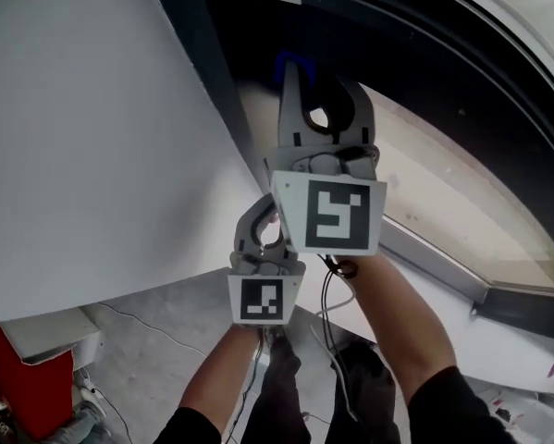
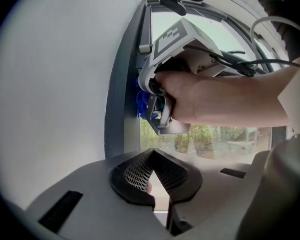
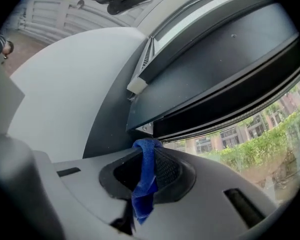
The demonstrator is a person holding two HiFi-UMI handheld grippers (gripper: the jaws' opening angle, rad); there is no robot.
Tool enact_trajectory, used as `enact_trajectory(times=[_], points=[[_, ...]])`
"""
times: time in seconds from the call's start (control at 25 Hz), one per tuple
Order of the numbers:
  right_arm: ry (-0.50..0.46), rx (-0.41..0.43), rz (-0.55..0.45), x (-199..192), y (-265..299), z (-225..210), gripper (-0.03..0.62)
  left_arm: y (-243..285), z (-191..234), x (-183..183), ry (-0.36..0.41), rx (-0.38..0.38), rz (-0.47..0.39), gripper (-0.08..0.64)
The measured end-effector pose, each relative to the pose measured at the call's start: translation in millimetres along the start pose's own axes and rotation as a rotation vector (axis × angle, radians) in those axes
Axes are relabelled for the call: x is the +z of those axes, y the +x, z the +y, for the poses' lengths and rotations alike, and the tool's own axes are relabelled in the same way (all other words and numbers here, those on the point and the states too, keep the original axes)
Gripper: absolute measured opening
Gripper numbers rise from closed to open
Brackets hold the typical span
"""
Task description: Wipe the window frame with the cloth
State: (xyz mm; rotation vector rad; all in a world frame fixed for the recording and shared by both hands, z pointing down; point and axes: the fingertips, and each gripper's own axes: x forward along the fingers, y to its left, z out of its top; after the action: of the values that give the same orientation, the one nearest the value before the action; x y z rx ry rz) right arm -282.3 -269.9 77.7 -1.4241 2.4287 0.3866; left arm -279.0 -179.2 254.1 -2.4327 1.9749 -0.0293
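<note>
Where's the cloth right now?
Right gripper view: cloth clamped in the right gripper, fold at a corner of the dark window frame, white wall to its left.

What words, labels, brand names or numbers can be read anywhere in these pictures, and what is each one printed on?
None: no word, brand or number can be read in any view.
On the larger marker cube: a black-and-white square pattern, a code and not letters.
On the smaller marker cube: the same kind of pattern.
On the blue cloth and the window frame: no label shows.
</note>
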Motion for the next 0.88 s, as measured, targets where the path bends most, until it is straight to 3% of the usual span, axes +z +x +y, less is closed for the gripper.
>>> enact_trajectory(times=[0.12,0.32,0.48,0.76,0.88], points=[[-0.004,-0.024,-0.007,-1,0,-1,0.023,-1,5,0,-0.032,-0.009,0.012,0.005],[0.064,-0.078,-0.021,7,4,-6,0.023,0,12,3,0.007,-0.05,0.031,0.005],[0.072,-0.101,-0.089,20,6,-8,0.023,1,21,5,0.011,-0.038,0.034,0.005],[0.088,-0.133,-0.102,19,5,-8,0.023,-5,23,12,0.041,-0.059,0.037,0.005],[0.091,-0.151,-0.111,20,4,-9,0.023,-4,25,14,0.018,-0.065,0.032,0.005]])
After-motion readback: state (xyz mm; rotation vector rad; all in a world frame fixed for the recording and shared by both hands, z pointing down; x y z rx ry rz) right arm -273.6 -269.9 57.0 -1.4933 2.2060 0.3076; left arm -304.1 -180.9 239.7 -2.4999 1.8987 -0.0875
